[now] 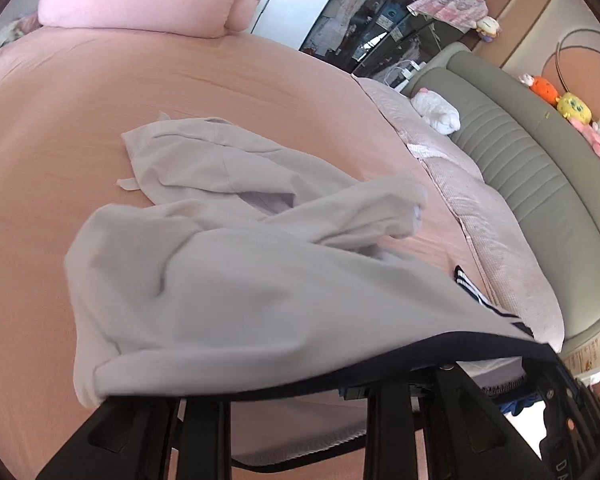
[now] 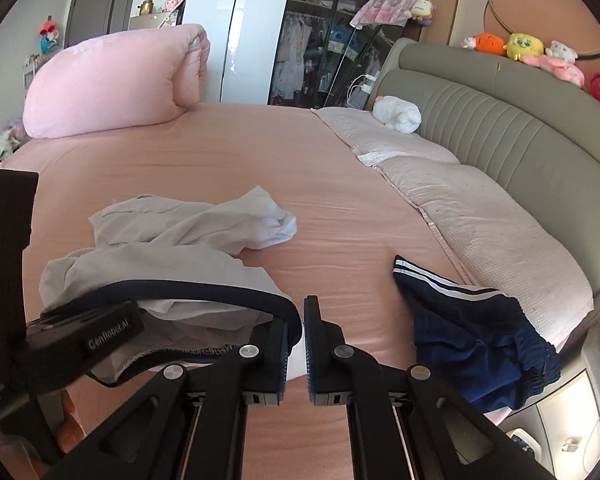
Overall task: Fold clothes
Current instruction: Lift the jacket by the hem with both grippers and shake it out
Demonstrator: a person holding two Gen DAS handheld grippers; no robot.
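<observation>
The grey top (image 1: 204, 280) lies crumpled on the pink bed (image 2: 228, 152), its sleeves (image 2: 260, 220) twisted over each other toward the far side, and its navy-edged hem (image 2: 204, 286) raised off the sheet near the cameras. The left tool (image 2: 112, 332) is clamped on that hem: in the right wrist view its black body pinches the navy band, with the pale lining sagging below it. The right tool (image 2: 303, 344) has its jaws drawn together with only a sliver between the blue pads, and no cloth shows between them; it sits just beside the hem's right end without gripping it.

The top looks light and very limp, thin knit that drapes and bunches wherever it is not held, so lifting from one point will likely let the rest swing and fold on itself. The hem band seems the firmest part and the best hold: a second grip on it, well apart from the left tool, should let the body hang flat. The sleeves probably need untangling first, each taken near the cuff.

Navy shorts (image 2: 476, 336) with white stripes lie apart to the right, near the pillows (image 2: 480, 224), soft too, with an elastic waist that offers a bulkier hold
</observation>
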